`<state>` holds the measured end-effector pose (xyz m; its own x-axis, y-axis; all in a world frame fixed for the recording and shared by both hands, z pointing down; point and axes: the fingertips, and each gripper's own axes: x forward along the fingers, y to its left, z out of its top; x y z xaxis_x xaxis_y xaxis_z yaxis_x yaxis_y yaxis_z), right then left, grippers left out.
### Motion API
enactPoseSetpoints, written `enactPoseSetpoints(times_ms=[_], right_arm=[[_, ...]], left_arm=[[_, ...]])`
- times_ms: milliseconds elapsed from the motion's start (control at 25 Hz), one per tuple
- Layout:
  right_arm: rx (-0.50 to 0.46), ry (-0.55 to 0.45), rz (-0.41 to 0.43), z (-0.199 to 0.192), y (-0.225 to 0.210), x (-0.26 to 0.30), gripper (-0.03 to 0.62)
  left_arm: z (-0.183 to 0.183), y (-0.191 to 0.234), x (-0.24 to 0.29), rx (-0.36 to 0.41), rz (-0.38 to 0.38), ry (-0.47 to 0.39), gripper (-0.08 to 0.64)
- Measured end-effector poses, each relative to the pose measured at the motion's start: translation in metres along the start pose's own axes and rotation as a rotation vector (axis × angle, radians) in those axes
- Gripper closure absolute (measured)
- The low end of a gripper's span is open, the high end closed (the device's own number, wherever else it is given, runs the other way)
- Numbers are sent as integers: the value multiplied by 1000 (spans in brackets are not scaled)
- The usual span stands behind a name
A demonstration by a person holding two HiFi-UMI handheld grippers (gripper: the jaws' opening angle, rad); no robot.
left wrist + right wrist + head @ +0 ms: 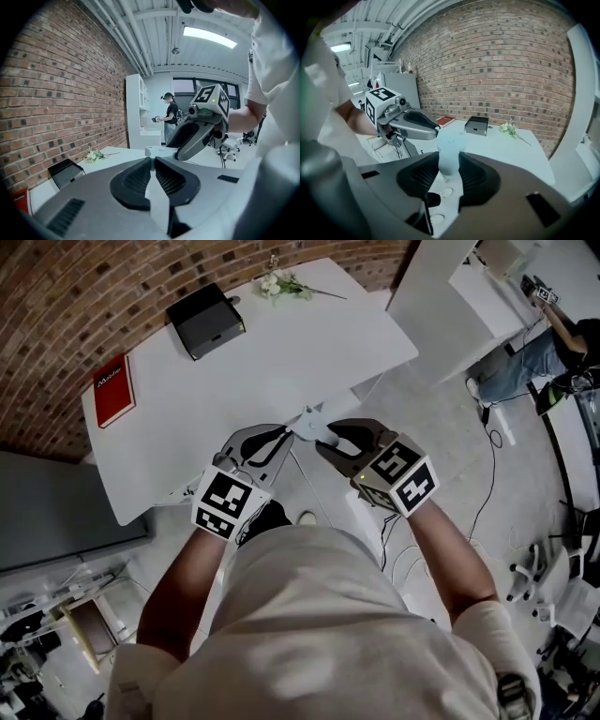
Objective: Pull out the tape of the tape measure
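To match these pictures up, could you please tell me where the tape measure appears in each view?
Head view: tape measure at centre, between left gripper and right gripper.
Left gripper view: centre, just beyond the jaw tips.
Right gripper view: centre, clamped between the jaws.
Shared landmark: black box on the white table.

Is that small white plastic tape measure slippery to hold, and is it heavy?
Probably a bit slippery: the small white plastic tape measure looks smooth, so the right gripper's ribbed pads help hold it. Likely light, since that one gripper carries it in the air. It seems hard, keeping its shape while squeezed.
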<state>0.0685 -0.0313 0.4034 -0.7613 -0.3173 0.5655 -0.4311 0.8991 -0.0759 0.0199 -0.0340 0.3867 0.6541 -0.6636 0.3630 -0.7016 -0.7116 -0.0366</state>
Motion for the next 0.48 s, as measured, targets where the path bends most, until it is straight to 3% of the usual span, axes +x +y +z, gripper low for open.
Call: enactPoseSetpoints(times_ms=[480], right_arm=[[10,3,-58,-9,-10,0,459]], left_arm=[[-3,-2,0,-12,33,2,531]])
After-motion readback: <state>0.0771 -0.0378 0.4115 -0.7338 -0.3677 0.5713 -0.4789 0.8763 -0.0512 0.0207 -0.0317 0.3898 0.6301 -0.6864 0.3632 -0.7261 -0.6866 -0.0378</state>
